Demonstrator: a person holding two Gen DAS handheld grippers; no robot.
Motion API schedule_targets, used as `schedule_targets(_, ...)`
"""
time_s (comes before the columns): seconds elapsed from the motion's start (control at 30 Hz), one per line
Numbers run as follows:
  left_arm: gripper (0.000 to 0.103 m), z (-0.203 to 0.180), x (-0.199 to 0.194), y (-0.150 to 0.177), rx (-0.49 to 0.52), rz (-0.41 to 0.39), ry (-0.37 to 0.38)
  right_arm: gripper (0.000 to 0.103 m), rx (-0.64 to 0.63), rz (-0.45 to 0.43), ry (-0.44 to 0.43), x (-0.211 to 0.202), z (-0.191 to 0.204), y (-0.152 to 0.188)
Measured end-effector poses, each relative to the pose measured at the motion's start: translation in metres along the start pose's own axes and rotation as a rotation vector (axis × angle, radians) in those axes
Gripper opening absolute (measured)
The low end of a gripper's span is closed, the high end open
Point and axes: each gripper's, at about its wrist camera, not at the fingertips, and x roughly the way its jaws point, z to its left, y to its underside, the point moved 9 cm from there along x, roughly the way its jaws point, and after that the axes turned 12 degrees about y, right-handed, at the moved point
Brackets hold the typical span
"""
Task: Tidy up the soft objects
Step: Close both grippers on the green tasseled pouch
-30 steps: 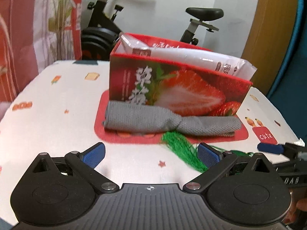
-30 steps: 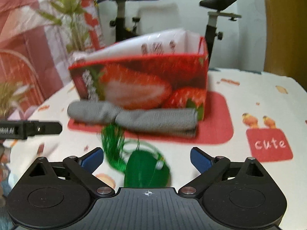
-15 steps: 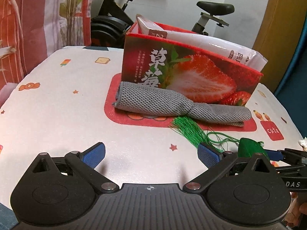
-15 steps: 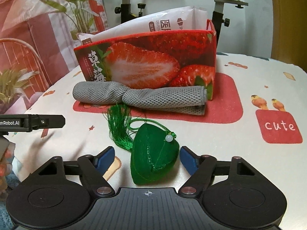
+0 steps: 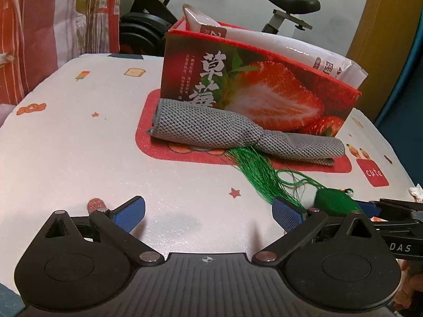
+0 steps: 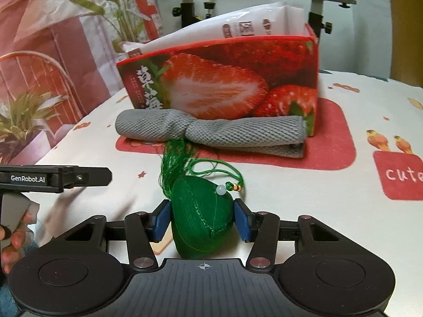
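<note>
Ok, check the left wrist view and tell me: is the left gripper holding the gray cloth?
No: the left gripper is open over bare table, while the gray cloth lies apart against the strawberry box.

We see a white patterned table [image 5: 79, 137]; before its strawberry box [image 5: 253, 89] lie a grey cloth [image 5: 211, 129] and green pouch [image 6: 202, 219].

Green tasselled pouch [image 6: 202, 219], grey waffle-weave cloth [image 6: 211, 130], red strawberry-printed box [image 6: 222, 79], blue gripper pads [image 6: 242, 222]
</note>
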Motion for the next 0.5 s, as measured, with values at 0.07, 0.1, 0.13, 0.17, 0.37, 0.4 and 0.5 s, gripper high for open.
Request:
schedule_targets(0.07, 0.103, 0.001, 0.000, 0.001, -0.003, 0.000, -0.002, 0.047, -0.023, -0.006, -0.010, 0.004, 0.006, -0.002)
schedule_targets(0.1, 0.103, 0.002, 0.000, 0.001, -0.004, -0.001, -0.004, 0.047, -0.035, -0.010, -0.013, 0.006, 0.009, -0.003)
schedule_targets(0.13, 0.103, 0.002, 0.000, 0.001, -0.006, -0.004, -0.007, 0.047, -0.050, -0.014, -0.018, 0.009, 0.012, -0.005)
schedule_targets(0.17, 0.103, 0.003, 0.000, 0.001, -0.008, -0.006, -0.009, 0.047, -0.063, -0.020, -0.023, 0.012, 0.015, -0.008)
schedule_targets(0.37, 0.101, 0.008, -0.001, -0.001, -0.048, -0.020, 0.001, 0.047, -0.171, -0.059, -0.042, 0.029, 0.040, -0.022)
schedule_targets(0.4, 0.101, 0.008, -0.001, -0.002, -0.050, -0.021, 0.002, 0.049, -0.185, -0.064, -0.041, 0.030, 0.043, -0.023)
schedule_targets(0.5, 0.096, 0.008, 0.000, -0.004, -0.061, -0.024, 0.009, 0.053, -0.200, -0.048, -0.049, 0.033, 0.041, -0.020)
